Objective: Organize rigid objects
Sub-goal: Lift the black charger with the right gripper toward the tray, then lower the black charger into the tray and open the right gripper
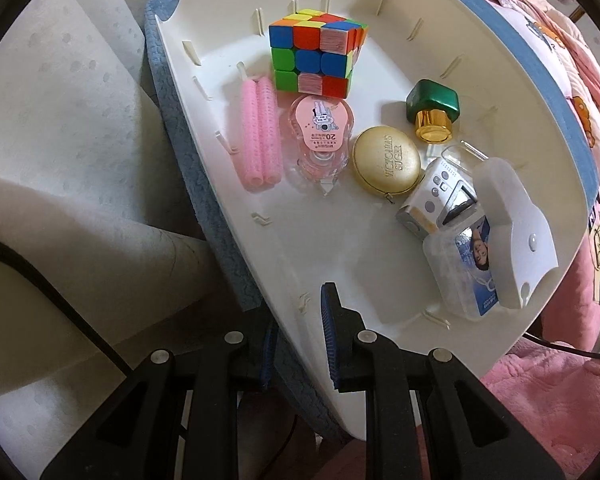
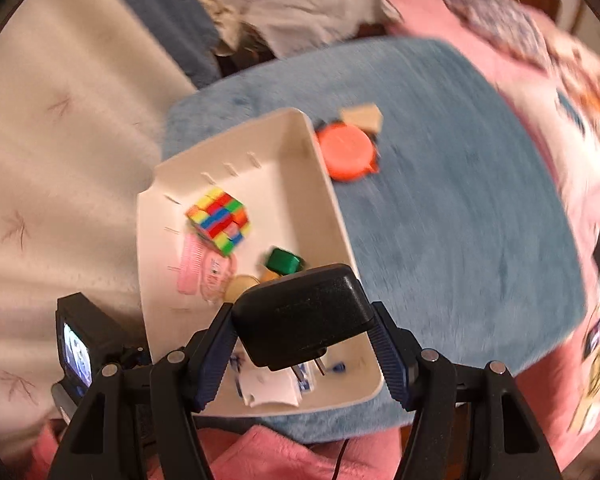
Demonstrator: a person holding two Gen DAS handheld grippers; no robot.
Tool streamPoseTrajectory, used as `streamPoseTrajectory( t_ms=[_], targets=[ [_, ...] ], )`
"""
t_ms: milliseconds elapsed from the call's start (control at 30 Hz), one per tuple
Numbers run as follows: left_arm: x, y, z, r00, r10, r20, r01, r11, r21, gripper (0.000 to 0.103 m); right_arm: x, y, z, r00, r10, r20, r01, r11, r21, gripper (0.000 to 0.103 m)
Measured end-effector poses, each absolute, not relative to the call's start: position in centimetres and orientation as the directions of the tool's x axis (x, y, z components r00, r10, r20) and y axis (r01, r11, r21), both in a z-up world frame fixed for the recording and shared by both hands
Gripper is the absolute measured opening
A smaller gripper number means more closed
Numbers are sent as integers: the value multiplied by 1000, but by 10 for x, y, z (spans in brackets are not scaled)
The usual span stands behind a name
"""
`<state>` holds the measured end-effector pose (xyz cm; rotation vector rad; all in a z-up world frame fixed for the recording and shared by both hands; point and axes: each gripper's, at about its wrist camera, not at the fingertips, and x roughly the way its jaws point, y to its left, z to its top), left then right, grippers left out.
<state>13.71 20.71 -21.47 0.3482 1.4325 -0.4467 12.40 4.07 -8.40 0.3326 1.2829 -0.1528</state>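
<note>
Right claw [image 2: 304,354] clamped on black charger [image 2: 300,316] above tray [image 2: 328,200]; left claw [image 1: 298,340] pinching tray rim.

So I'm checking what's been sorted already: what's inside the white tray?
The white tray holds a Rubik's cube, pink rollers, a pink bottle, a gold tin, a green-capped bottle, a small camera and a translucent case partly covering it.

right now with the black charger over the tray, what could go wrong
1. The right gripper holds the black charger above the crowded near end of the white tray; dropped there, it would likely land on the plastic case or small camera.
2. The left gripper pinches the tray's wall; a tug could tilt it and slide the cube and green-capped bottle.
</note>
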Motion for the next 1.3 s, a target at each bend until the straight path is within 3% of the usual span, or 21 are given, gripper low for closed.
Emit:
streamPoseTrajectory(
  t_ms=[700, 1100, 1200, 1300],
  targets=[
    [145, 231, -222, 44, -173, -984, 439, 888, -136, 20, 153, 167, -43, 464, 4, -886, -167, 983, -83, 66],
    [148, 229, -225, 42, -163, -986, 423, 897, -130, 20, 155, 169, -46, 449, 28, -893, -201, 977, -71, 67],
    [149, 228, -223, 42, -157, -987, 420, 899, -125, 20, 155, 166, -44, 457, 23, -889, -196, 978, -75, 76],
    [150, 227, -223, 38, -154, -987, 409, 904, -125, 20, 156, 162, -43, 456, 21, -890, -191, 979, -75, 77]
  ],
)
